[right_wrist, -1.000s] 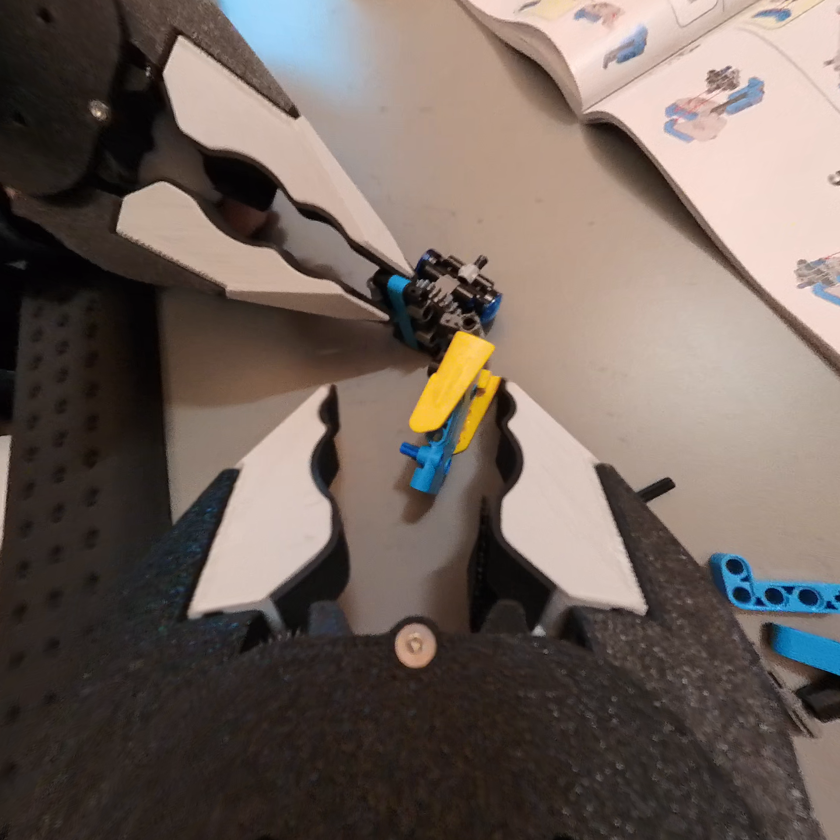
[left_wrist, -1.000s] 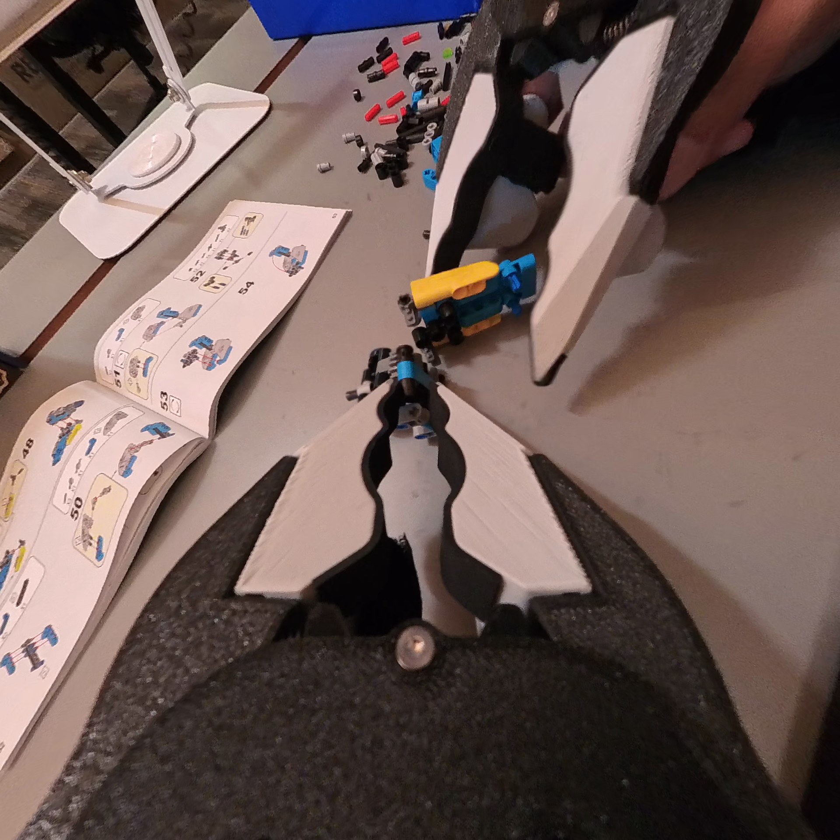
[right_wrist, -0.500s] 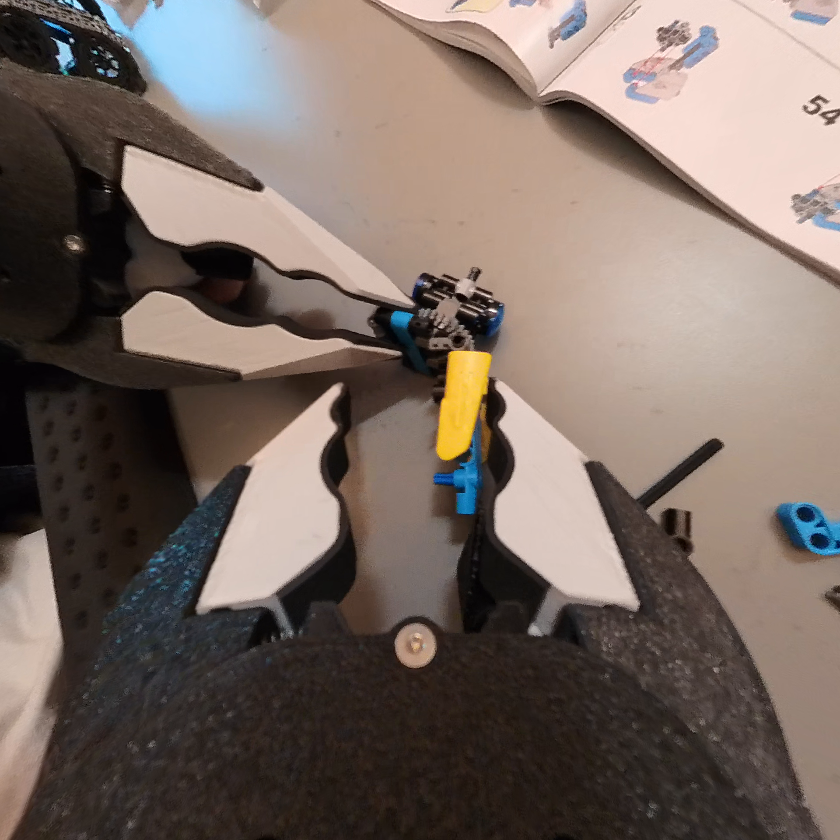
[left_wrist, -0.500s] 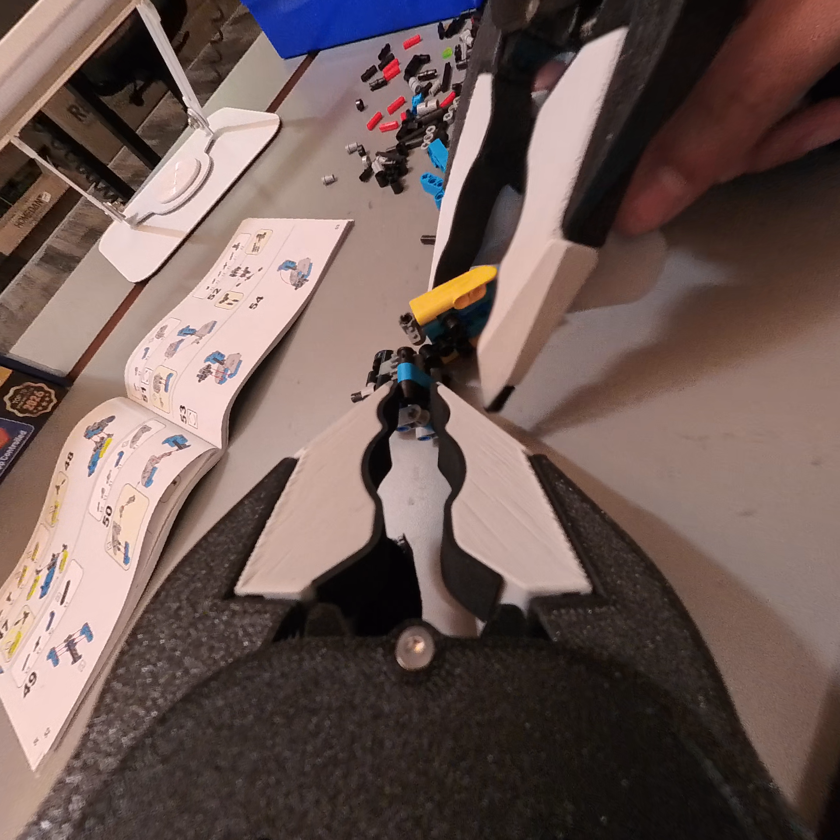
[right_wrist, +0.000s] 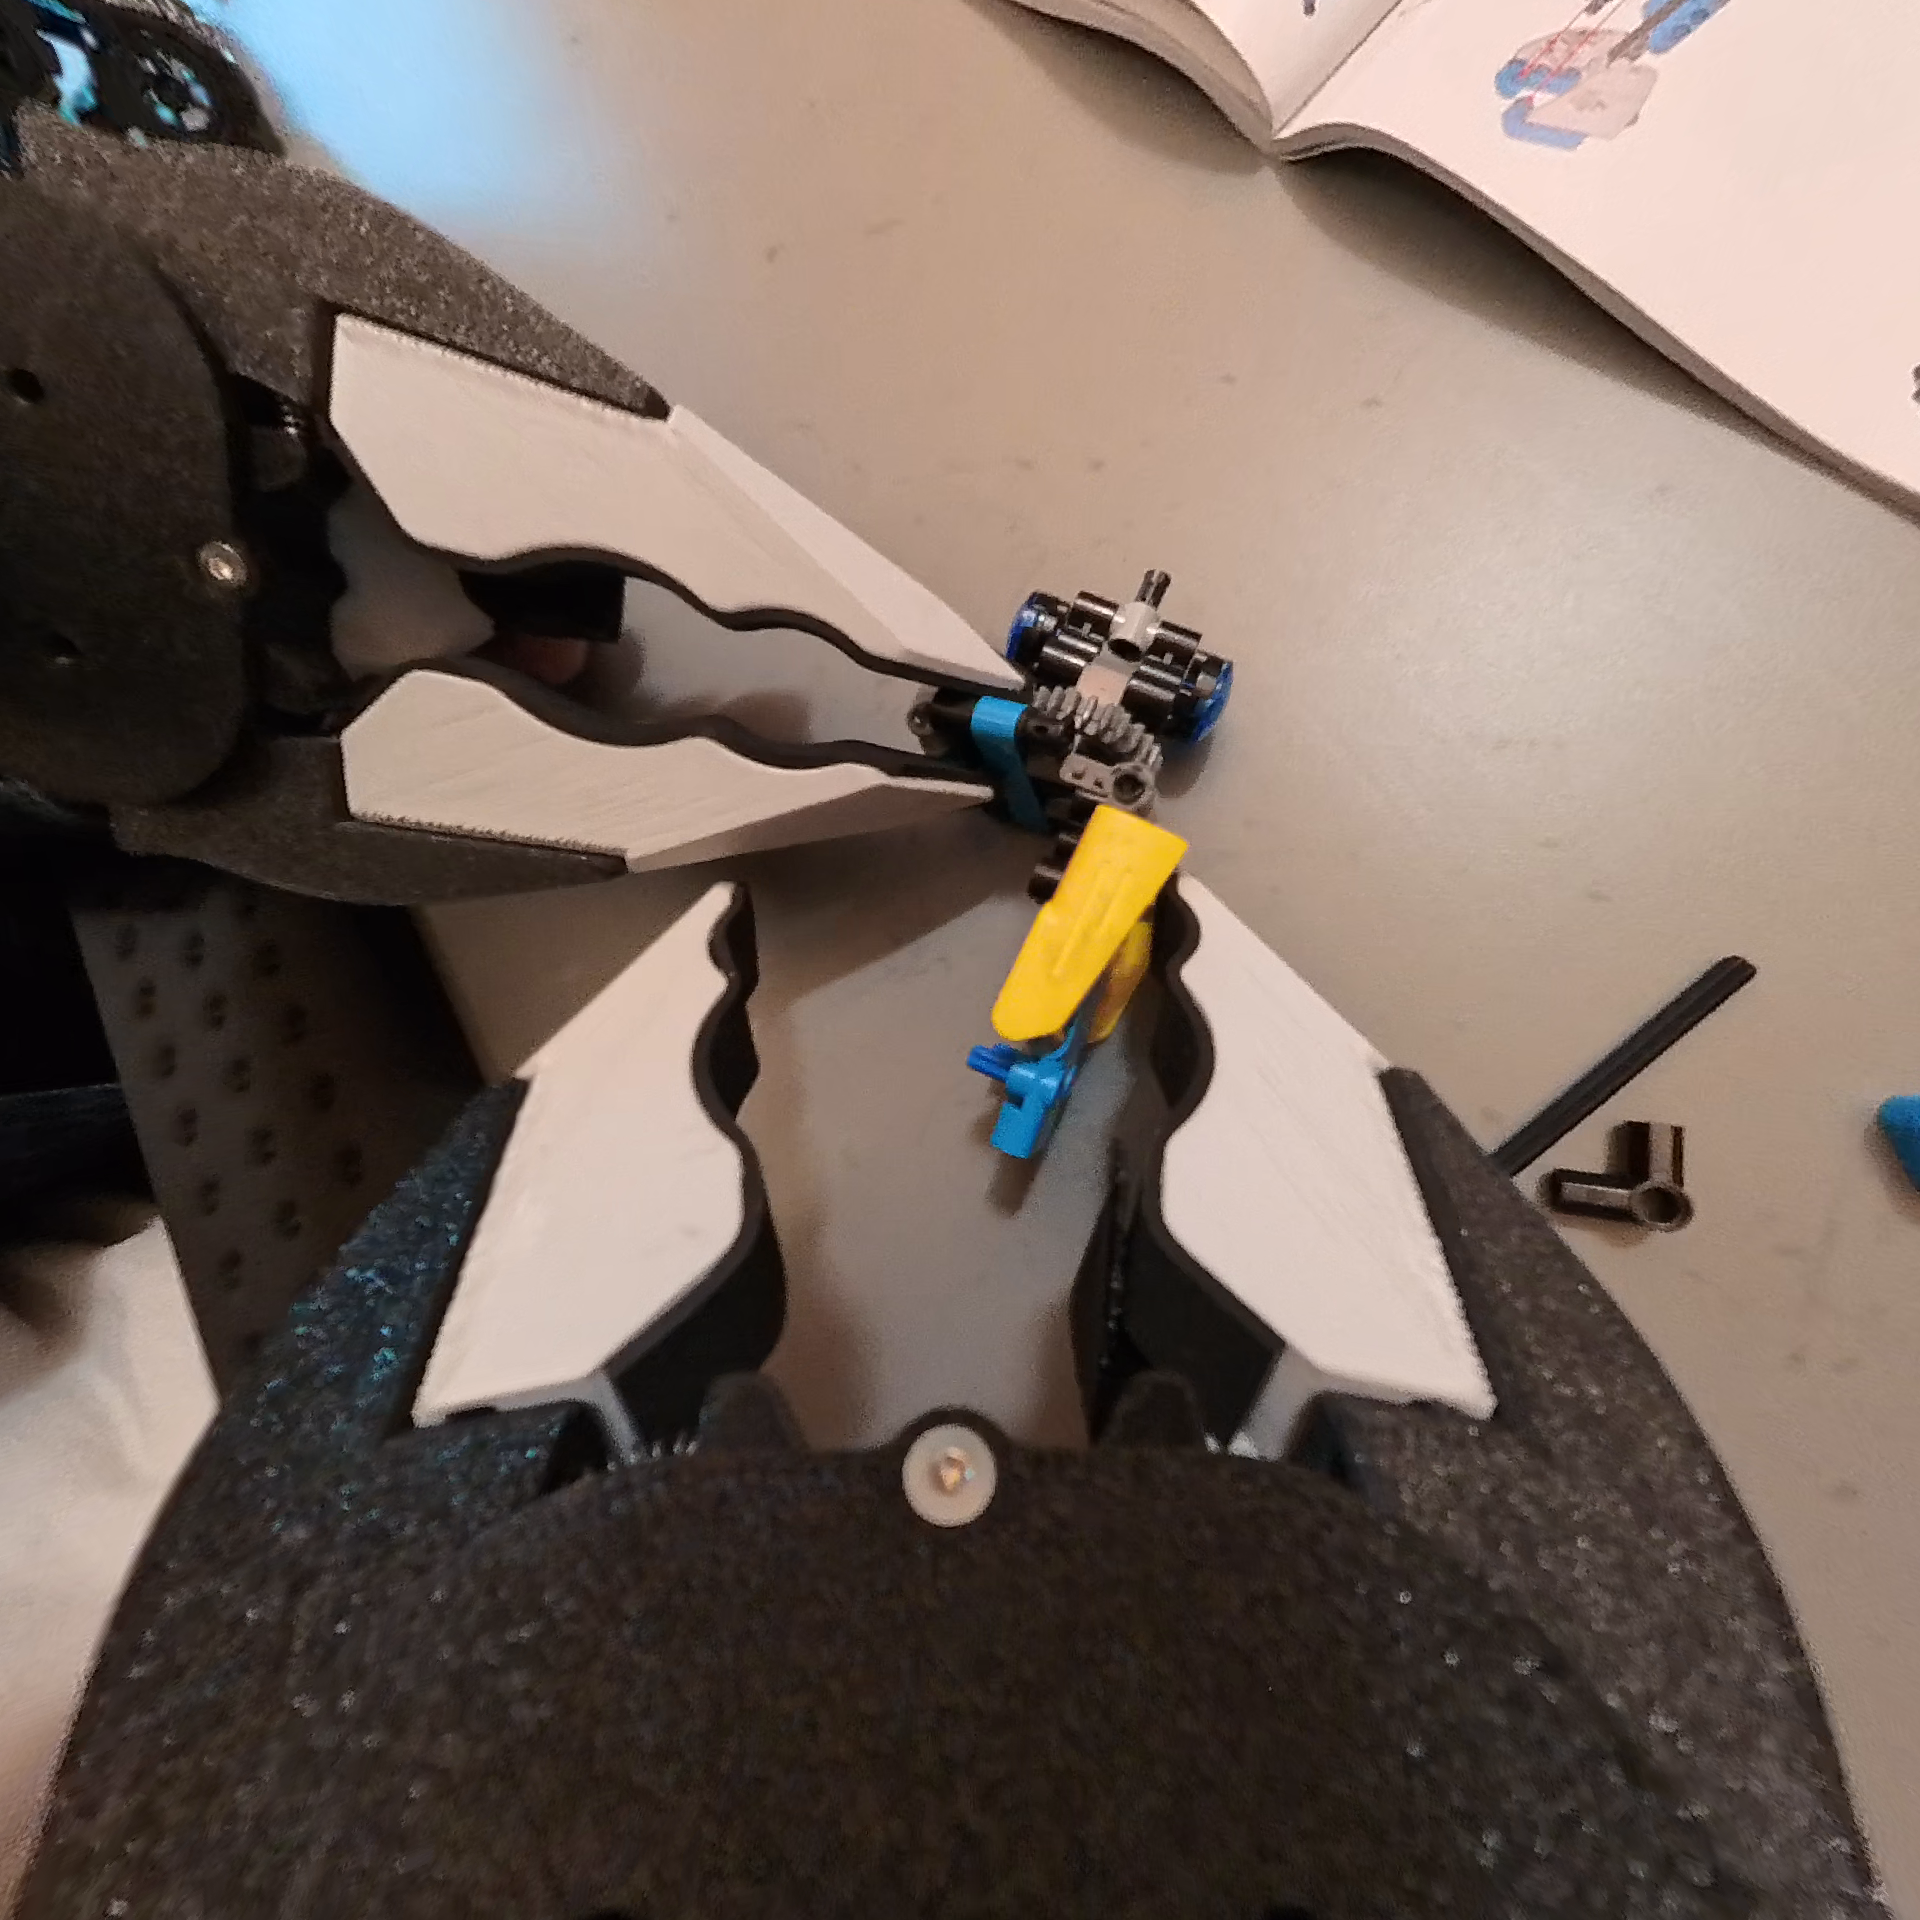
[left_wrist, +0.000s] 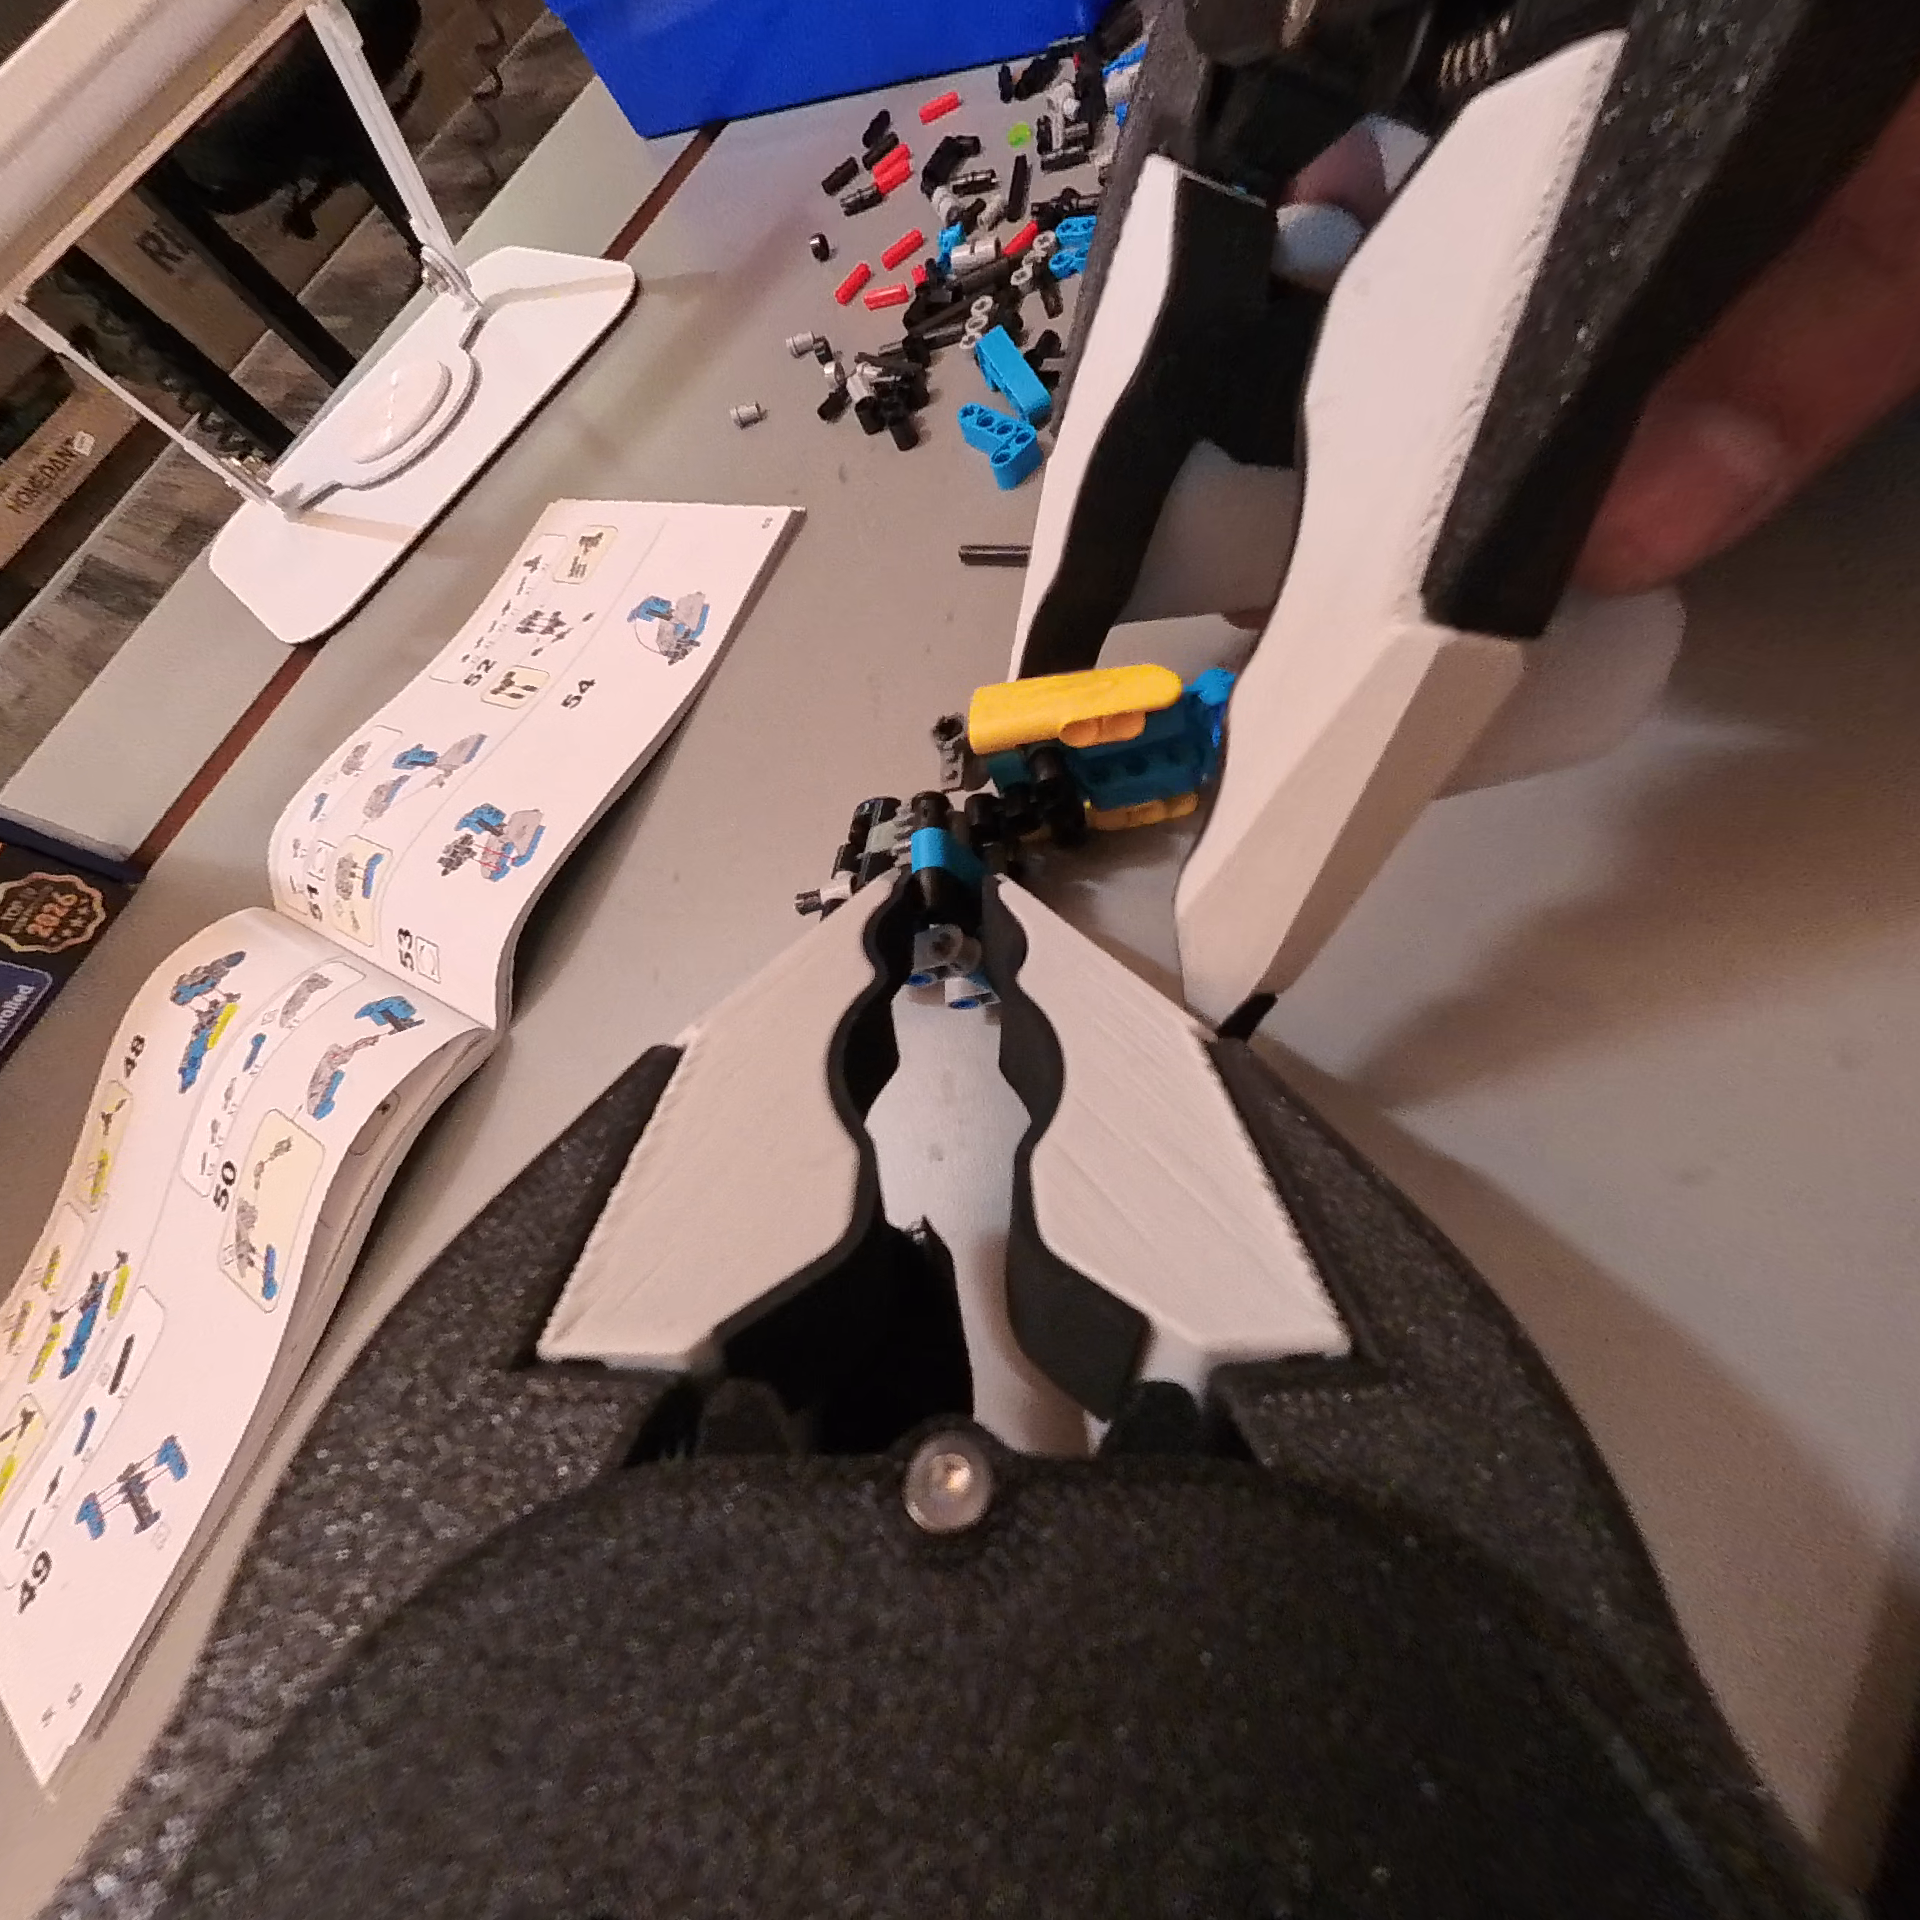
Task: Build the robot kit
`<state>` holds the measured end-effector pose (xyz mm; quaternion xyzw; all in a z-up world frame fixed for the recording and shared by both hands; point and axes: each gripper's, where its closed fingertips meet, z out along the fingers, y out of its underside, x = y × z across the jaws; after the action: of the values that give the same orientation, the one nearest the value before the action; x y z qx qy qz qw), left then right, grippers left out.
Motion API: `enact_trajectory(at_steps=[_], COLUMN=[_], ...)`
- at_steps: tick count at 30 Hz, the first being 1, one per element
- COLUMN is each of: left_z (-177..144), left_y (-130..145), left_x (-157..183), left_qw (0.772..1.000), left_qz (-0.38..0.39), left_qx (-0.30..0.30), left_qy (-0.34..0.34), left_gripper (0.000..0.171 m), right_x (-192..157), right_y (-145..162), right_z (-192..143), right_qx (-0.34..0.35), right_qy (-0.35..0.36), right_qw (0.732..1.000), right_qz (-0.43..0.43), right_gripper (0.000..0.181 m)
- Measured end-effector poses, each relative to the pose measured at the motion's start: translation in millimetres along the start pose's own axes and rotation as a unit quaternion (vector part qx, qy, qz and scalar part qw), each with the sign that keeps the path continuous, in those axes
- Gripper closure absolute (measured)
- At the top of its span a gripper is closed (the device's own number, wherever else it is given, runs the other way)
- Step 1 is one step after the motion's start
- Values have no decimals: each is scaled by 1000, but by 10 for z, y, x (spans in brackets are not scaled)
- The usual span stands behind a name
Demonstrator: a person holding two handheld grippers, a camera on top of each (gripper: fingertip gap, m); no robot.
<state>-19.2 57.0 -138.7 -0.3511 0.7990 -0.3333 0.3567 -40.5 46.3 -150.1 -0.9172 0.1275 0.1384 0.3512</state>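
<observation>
**A:** ok so where are your two grippers at right now?

**B:** Your left gripper (left_wrist: 940, 914) is pinched down on the small black and blue gear assembly (right_wrist: 1101, 696). Its tips are nearly together, with the blue bit of the assembly wedged between them. In the right wrist view you can see the same left gripper (right_wrist: 987, 738) coming in from the left side, tips clamped on that blue piece, while the rest of the assembly sits on the grey table (right_wrist: 1351, 520).

**A:** and the right one?

**B:** Your right gripper (right_wrist: 961, 904) is spread wide, not gripping anything. The yellow and blue brick piece (right_wrist: 1081, 935) lies between its fingers, right up against the right-hand one and well clear of the other. The yellow end is just beside the gear assembly; can't tell if they're actually joined. From the left wrist view the right gripper (left_wrist: 1132, 831) hangs over that same yellow and blue piece (left_wrist: 1091, 738) from above.

**A:** what else is around?

**B:** The open instruction booklet (left_wrist: 364, 914) is to the left of your left gripper, a white lamp base (left_wrist: 416, 416) sits beyond it, and a scatter of loose black, red and blue parts (left_wrist: 935, 281) lies farther back. There's a black axle rod (right_wrist: 1631, 1049) and a small black connector (right_wrist: 1621, 1184) just right of your right gripper.
</observation>
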Motion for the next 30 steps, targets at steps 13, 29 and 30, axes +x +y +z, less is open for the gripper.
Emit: enact_trajectory(at_steps=[13,29,30], left_z=[2,-3,-7], left_y=[6,-2,-7], left_x=[-13,-46,-37], left_qw=[999,997,997], left_qz=[-20,-65,-59], left_qx=[4,8,9], left_qy=[30,47,46], left_gripper=[160,161,162], right_x=[127,72,97], right_y=[-29,-7,-20], right_z=[-45,-10,-8], right_qx=[12,-1,4], right_qy=[-43,-40,-34], right_qw=[999,999,999], right_qz=[18,9,12], right_gripper=[129,137,138])
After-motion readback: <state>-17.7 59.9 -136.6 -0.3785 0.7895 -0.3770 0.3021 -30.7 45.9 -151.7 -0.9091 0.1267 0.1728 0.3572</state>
